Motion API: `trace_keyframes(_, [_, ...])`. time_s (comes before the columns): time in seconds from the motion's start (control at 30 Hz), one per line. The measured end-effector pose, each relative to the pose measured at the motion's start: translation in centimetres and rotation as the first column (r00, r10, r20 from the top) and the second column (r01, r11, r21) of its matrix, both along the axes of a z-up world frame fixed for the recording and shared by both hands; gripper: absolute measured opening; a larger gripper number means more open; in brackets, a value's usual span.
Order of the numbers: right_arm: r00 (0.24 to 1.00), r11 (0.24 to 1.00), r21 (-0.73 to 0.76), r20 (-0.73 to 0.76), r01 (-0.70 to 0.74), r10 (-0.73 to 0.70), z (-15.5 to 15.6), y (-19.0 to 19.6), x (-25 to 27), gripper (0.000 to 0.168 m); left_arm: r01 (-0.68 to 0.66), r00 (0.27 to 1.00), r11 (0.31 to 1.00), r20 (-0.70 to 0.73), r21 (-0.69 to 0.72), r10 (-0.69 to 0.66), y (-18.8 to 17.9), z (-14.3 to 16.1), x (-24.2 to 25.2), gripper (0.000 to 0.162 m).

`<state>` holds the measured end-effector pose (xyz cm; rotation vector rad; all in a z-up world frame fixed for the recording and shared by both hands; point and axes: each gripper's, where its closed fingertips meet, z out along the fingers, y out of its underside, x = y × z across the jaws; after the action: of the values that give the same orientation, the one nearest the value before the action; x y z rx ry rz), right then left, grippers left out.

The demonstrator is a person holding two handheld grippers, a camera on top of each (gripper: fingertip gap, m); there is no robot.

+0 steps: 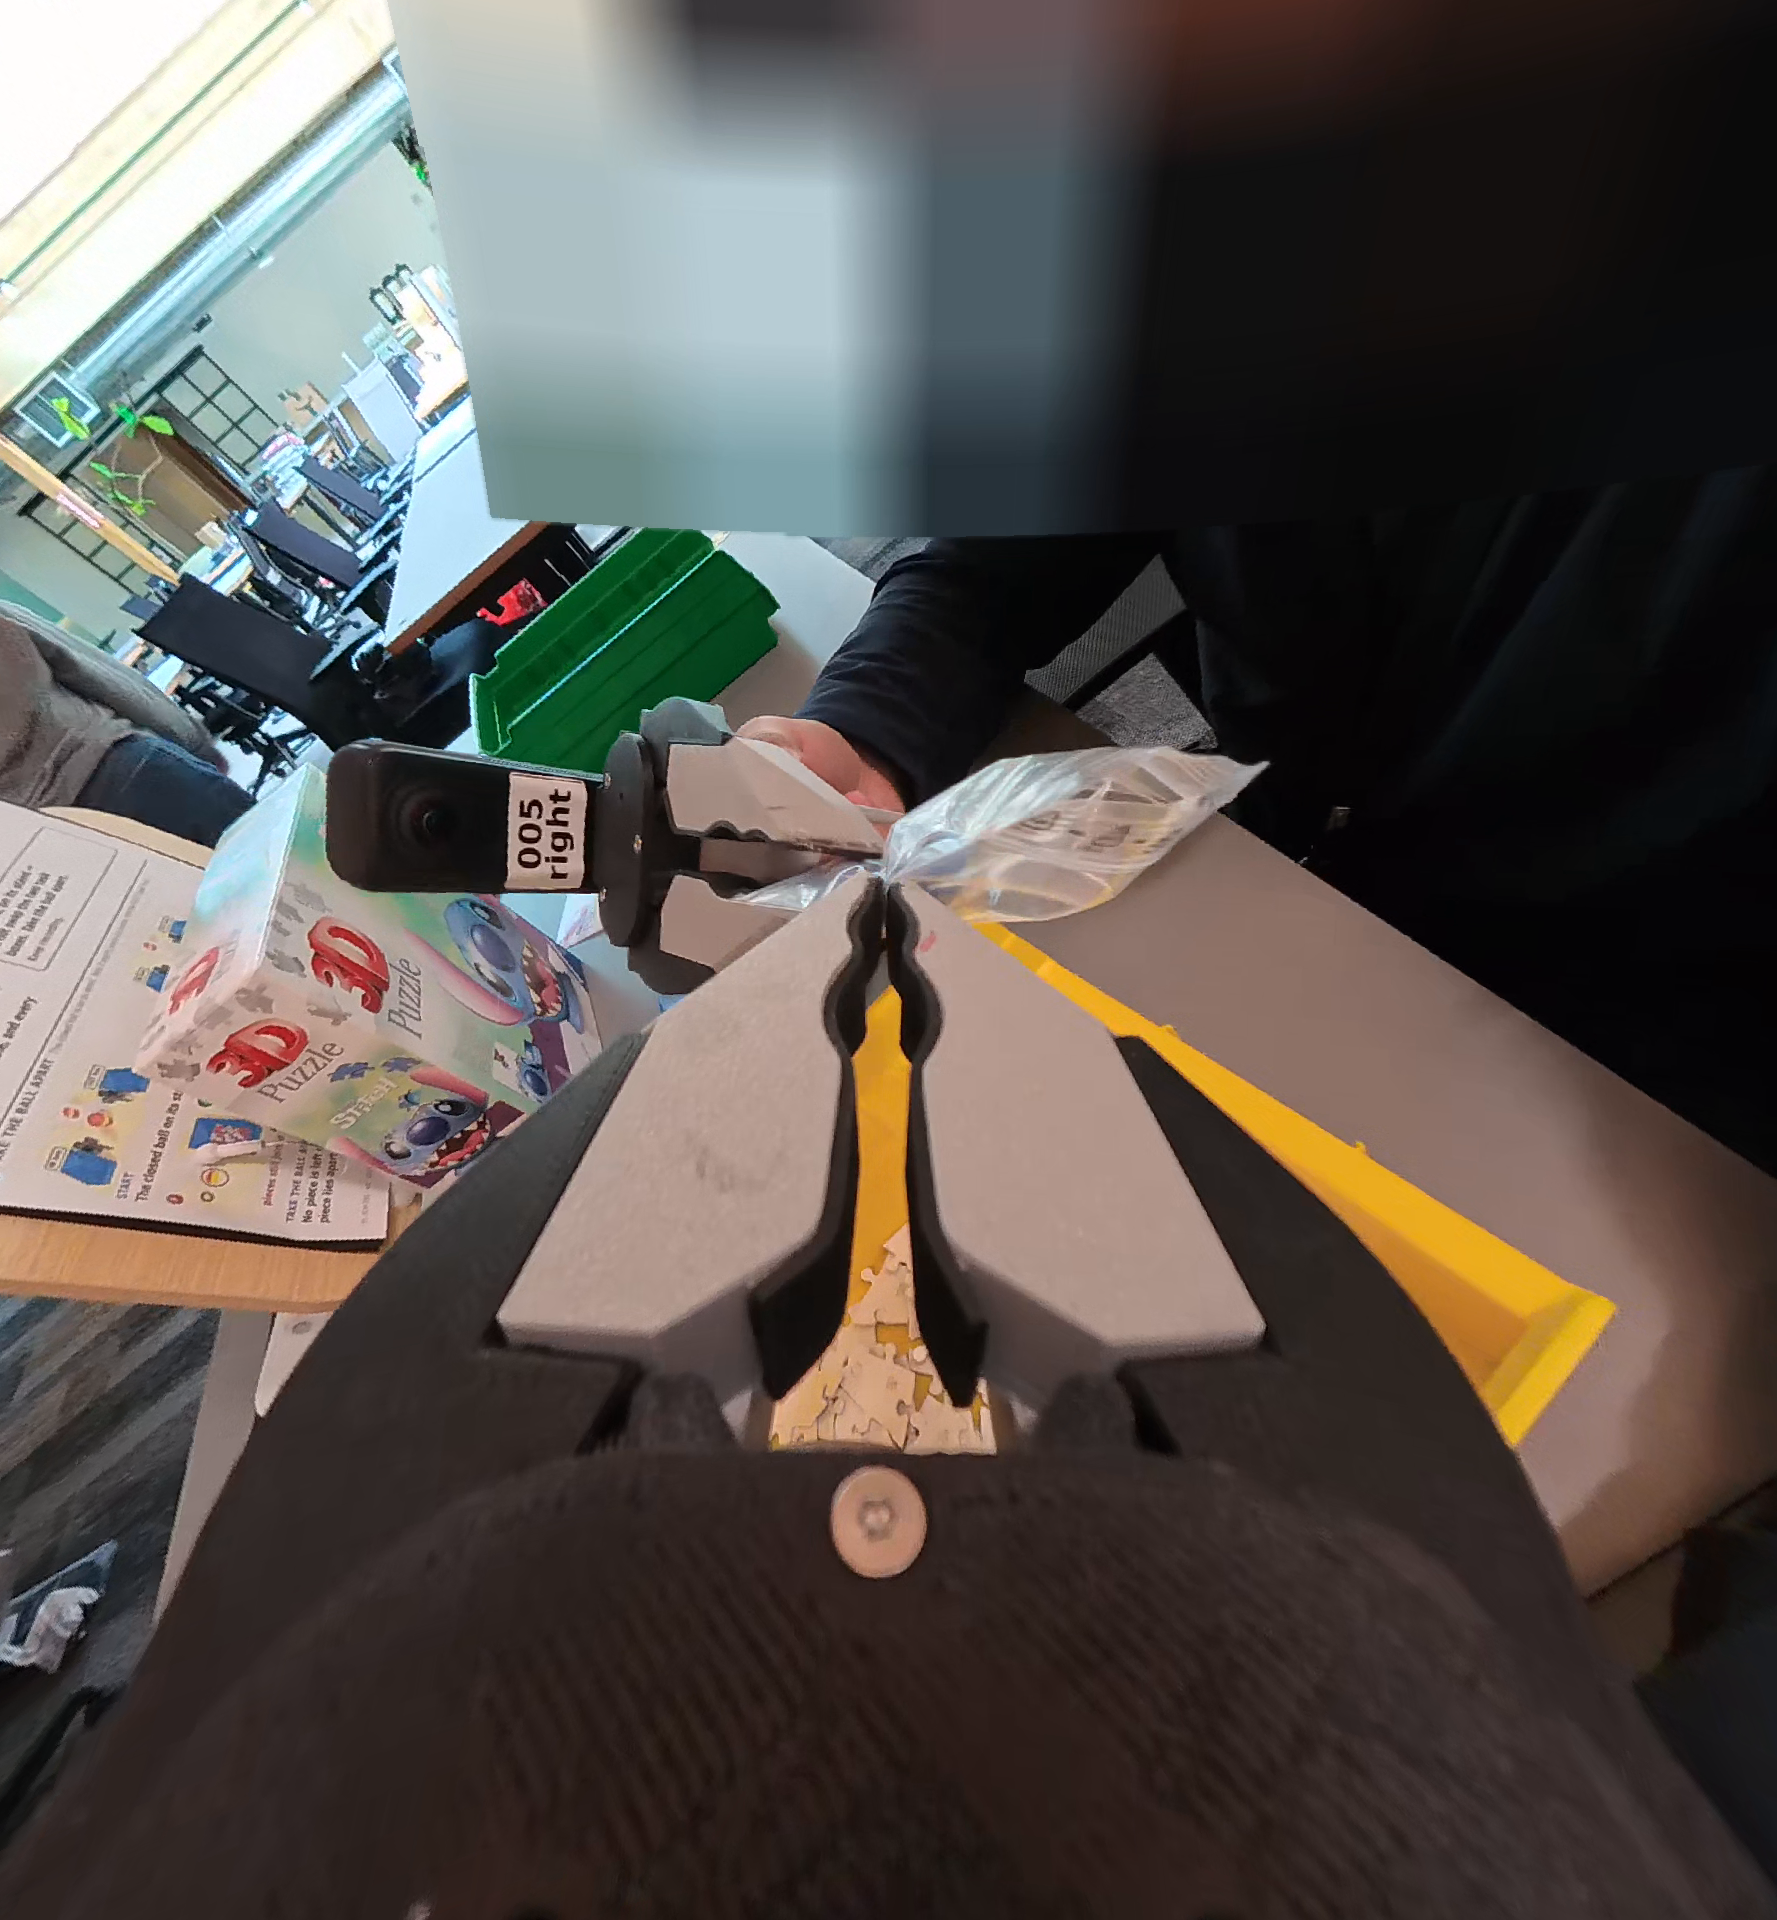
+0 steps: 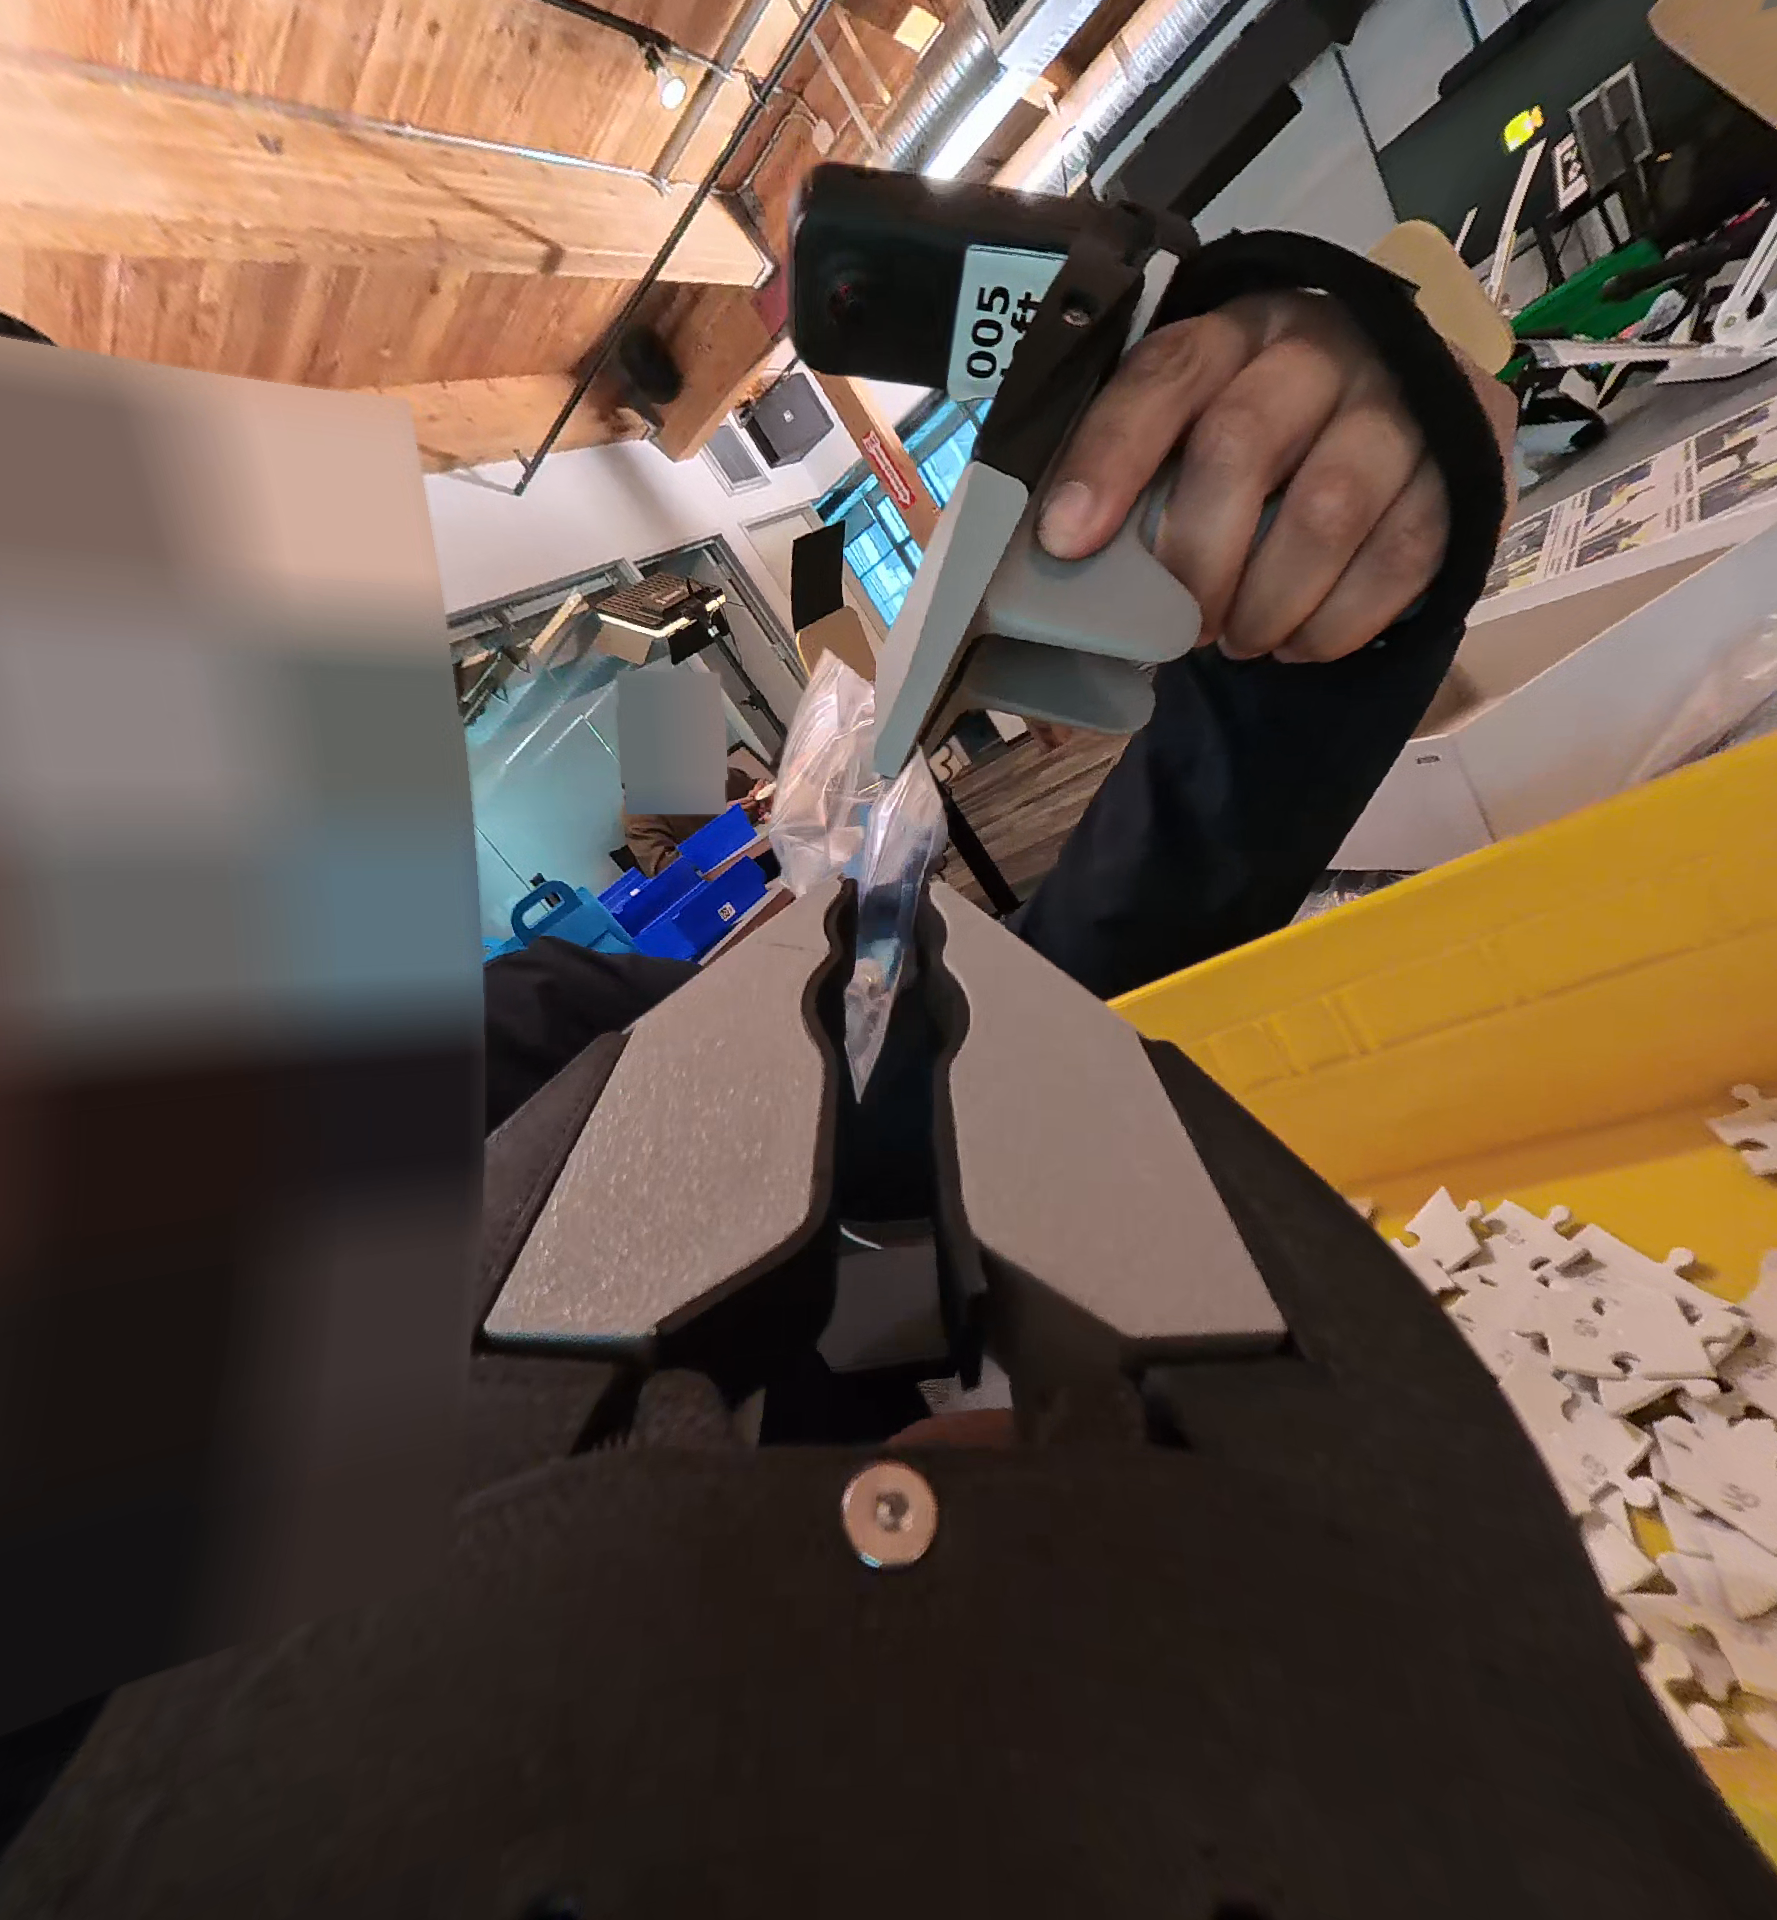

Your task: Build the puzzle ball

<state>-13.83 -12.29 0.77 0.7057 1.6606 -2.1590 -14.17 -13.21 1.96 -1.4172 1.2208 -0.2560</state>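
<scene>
A clear plastic bag hangs in the air between both grippers, above a yellow bin holding several loose white puzzle pieces. My left gripper is shut on a bunched part of the bag. My right gripper is shut on another part of the bag, with a strip of plastic between its fingers. In the left wrist view the right gripper comes in from the left. In the right wrist view the left gripper comes down from above. The two sets of fingertips nearly touch.
A puzzle box lies on a printed instruction sheet on a wooden board at the left. A green bin stands behind on the grey table. A white box stands beyond the yellow bin's wall.
</scene>
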Motion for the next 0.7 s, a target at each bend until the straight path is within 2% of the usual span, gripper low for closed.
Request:
trace_keyframes(0.03, [1.000,1.000,0.002,-0.013,0.002,-0.002,0.1,0.0,0.1,0.008,0.003,1.000,1.000,0.001,0.005,-0.003,-0.1,0.1,0.0,0.000])
trace_keyframes(0.5, [0.956,0.981,0.164,-0.289,0.102,-0.051,0.6,-0.9,1.8,0.007,0.035,0.998,0.999,-0.061,0.026,-0.034,-1.1,0.3,1.5,0.000])
trace_keyframes(0.7, [0.947,0.975,0.187,-0.317,0.120,-0.056,0.5,-0.9,1.9,0.007,0.034,0.997,0.999,-0.068,0.027,-0.033,-1.1,0.3,1.7,0.000])
